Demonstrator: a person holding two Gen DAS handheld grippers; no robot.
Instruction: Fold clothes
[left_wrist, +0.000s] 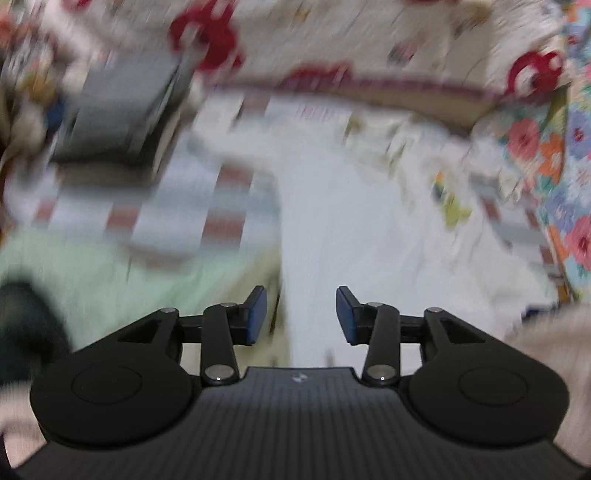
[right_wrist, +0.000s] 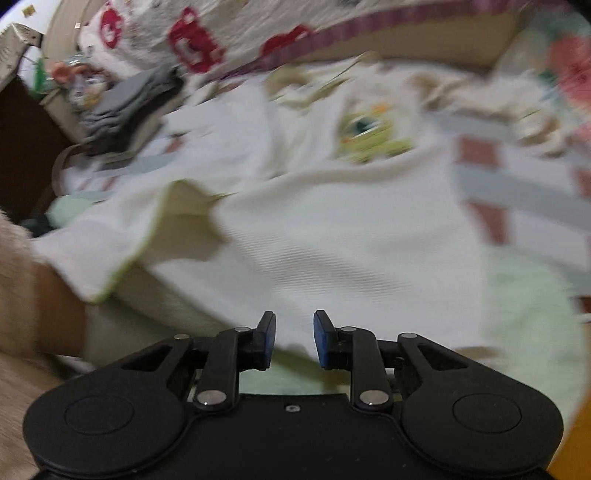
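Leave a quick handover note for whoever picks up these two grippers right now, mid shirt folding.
Left gripper: open, nothing between the fingers, above the white shirt.
Right gripper: open, empty, over the shirt's near edge.
The shirt lies on the bed, print facing up, one side partly turned over at the left of the right wrist view.
A grey folded stack sits at the far left.
Left to do: finish folding this shirt. Both views are blurred, so check the creases.

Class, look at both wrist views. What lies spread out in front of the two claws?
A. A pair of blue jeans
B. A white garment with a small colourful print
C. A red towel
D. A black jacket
B: the white garment with a yellow-green print lies spread beyond both claws.
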